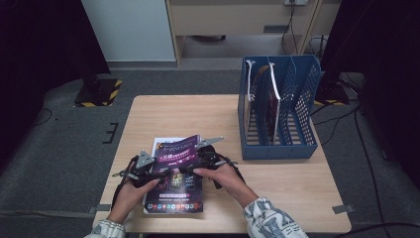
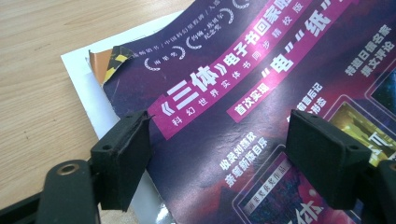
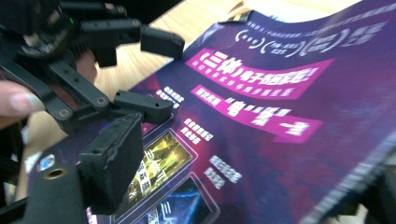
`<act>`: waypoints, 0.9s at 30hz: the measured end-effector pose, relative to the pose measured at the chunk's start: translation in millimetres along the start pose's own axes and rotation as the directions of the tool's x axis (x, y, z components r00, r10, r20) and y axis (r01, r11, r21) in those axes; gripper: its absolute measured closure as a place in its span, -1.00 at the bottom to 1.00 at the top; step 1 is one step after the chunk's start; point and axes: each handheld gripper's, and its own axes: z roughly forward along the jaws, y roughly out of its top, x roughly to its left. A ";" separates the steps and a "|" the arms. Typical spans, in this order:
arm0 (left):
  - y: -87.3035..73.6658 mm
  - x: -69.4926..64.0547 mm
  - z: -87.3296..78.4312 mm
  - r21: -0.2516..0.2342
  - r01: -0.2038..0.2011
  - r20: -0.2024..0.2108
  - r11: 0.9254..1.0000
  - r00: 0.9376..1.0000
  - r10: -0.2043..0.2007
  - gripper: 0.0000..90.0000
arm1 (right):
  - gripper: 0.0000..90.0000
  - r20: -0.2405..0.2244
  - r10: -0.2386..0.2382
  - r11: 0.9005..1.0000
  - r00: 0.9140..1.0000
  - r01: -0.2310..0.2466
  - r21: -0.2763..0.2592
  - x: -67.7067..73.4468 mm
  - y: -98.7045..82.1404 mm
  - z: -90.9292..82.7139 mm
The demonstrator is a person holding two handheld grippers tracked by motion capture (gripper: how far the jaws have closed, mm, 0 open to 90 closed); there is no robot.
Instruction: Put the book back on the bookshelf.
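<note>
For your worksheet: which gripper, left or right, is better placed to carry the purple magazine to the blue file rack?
Probably the right gripper: it works the purple magazine on the side nearer the blue file rack. The left gripper sits at the far edge.

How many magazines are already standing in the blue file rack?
2. One magazine stands in the rack's left slot, the other in the middle slot of the blue file rack. The right slot looks empty, though its wall may hide something thin.
</note>
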 end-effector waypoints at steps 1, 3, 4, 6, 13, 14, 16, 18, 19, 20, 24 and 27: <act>-0.3 0.0 -0.1 0.000 -0.005 -0.002 1.000 1.000 0.005 -0.52 | -0.58 0.007 0.004 1.000 1.000 -0.004 0.013 1.8 0.5 1.6; -0.9 -0.2 -0.1 -0.004 -0.003 -0.003 1.000 1.000 0.003 -0.52 | -0.56 0.015 0.013 1.000 1.000 -0.013 0.015 2.0 1.6 3.4; -1.1 -0.4 0.1 -0.009 0.001 -0.003 1.000 1.000 -0.001 -0.53 | -0.54 0.020 0.016 1.000 1.000 -0.016 0.017 1.9 2.0 4.1; -1.3 -0.2 0.0 -0.010 0.001 -0.003 1.000 1.000 -0.001 -0.53 | -0.47 0.021 0.014 1.000 1.000 -0.014 0.023 2.0 3.1 6.3; -1.0 0.1 0.1 -0.008 0.001 -0.003 1.000 1.000 -0.001 -0.54 | -0.15 0.050 0.052 0.998 0.997 -0.054 0.041 6.3 4.8 17.1; -0.7 0.4 0.0 -0.005 -0.003 -0.001 1.000 1.000 0.003 -0.54 | -0.07 0.055 0.064 0.997 0.996 -0.066 0.039 5.3 4.7 16.8; 1.0 1.0 0.3 0.001 0.005 0.004 1.000 1.000 -0.005 -0.55 | 0.09 0.056 0.080 0.996 0.995 -0.082 0.030 4.2 4.3 15.3; 3.9 3.3 -0.1 0.006 0.019 0.018 1.000 1.000 -0.019 -0.59 | 0.27 0.062 0.081 0.997 0.995 -0.082 0.011 3.9 4.6 13.8; 5.1 4.7 -0.7 0.001 0.031 0.013 1.000 0.999 -0.031 -0.60 | 0.37 0.061 0.076 0.997 0.995 -0.075 -0.005 3.5 5.1 12.9; 6.0 6.5 -1.8 -0.010 0.039 0.001 0.999 0.999 -0.039 -0.61 | 0.45 0.062 0.073 0.997 0.995 -0.072 -0.023 3.8 5.8 11.9; 7.7 12.2 -9.5 -0.059 0.073 -0.019 0.996 0.997 -0.074 -0.64 | 0.63 0.061 0.055 0.997 0.997 -0.051 -0.060 4.8 9.2 8.0; 6.9 13.6 -11.3 -0.069 0.083 -0.014 0.994 0.996 -0.085 -0.67 | 0.69 0.074 0.036 0.997 0.997 -0.031 -0.074 6.0 11.6 2.7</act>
